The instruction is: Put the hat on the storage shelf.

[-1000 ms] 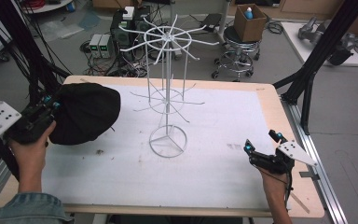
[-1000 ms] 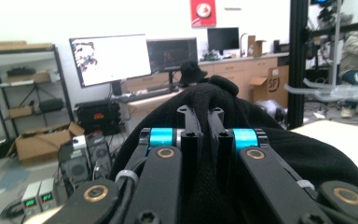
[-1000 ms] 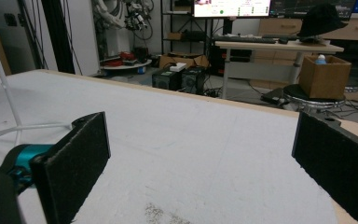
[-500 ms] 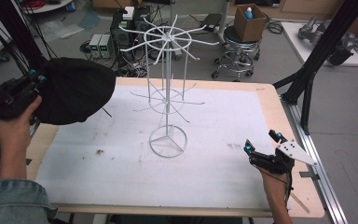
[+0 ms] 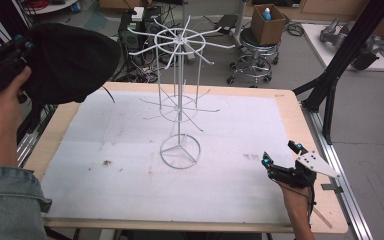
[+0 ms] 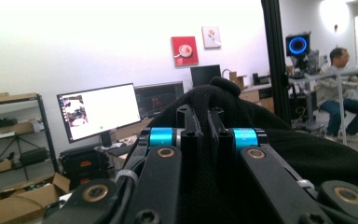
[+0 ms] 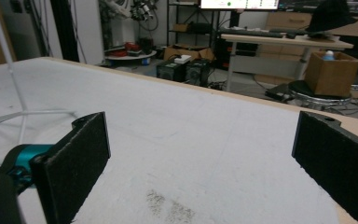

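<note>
- The left tool (image 5: 2, 60) is held up in the air past the tabletop's (image 5: 130, 180) far left corner, off its edge, with open space beneath it and the floor clutter of the room behind.
- Between the two tools the white tabletop surface is bare except for a white wire rack (image 5: 180, 100) standing near the middle; its top spokes spread wide, and the nearest spoke tips end just to the right of what the left tool carries.
- The right tool (image 5: 280, 162) rests low near the tabletop's near right corner, close to the right edge, with bare surface stretching ahead of it toward the rack's ring base.
- The left tool's jaws are pressed together on a fold of a black cap (image 5: 67, 62); in the left gripper view the dark fabric (image 6: 270, 135) bunches up between and beyond the two jaws. The cap hangs on the tool's right side, toward the rack, clear of the tabletop.
- The right tool's jaws stand wide apart with nothing between them — in the right gripper view, only the white surface shows between the two black pads (image 7: 77, 158).
- Compared with a second ago, the left tool and cap have risen — from just above the tabletop's left edge to about level with the rack's top ring. The right tool has stayed where it was.
</note>
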`<state>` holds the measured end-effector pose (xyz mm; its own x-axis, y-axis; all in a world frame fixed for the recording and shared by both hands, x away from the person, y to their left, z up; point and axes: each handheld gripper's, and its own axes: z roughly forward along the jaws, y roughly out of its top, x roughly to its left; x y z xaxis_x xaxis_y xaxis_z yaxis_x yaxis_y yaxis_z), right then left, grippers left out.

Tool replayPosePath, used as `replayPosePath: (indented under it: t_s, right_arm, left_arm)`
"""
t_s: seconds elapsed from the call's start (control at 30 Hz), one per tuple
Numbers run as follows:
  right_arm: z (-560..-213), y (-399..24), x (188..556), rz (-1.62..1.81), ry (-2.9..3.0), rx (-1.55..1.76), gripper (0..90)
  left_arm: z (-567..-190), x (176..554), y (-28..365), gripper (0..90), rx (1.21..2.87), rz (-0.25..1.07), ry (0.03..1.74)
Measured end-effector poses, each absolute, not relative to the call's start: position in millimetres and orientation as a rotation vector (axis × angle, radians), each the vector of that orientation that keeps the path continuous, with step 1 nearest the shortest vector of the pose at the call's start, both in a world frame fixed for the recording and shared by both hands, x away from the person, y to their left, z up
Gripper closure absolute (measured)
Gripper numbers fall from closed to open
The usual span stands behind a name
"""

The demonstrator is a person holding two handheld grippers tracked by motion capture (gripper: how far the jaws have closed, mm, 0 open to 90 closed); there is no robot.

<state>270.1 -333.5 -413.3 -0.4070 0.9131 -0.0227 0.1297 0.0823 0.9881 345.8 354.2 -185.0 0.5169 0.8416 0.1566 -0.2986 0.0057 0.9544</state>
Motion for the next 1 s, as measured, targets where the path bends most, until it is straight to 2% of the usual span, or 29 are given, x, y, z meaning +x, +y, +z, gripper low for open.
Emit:
replayPosePath:
  t_s: [0.57, 1.0]
  right_arm:
    - [-414.5, -324.6, 267.1, 1.363, 1.768, 0.947, 3.2]
    - [-414.6, -323.9, 264.7, 1.359, 1.781, 0.941, 3.2]
  left_arm:
    - [-133.2, 377.4, 340.5, 85.8, 1.201, 0.908, 0.530]
    - [-98.4, 386.5, 321.9, 85.8, 1.139, 0.829, 0.526]
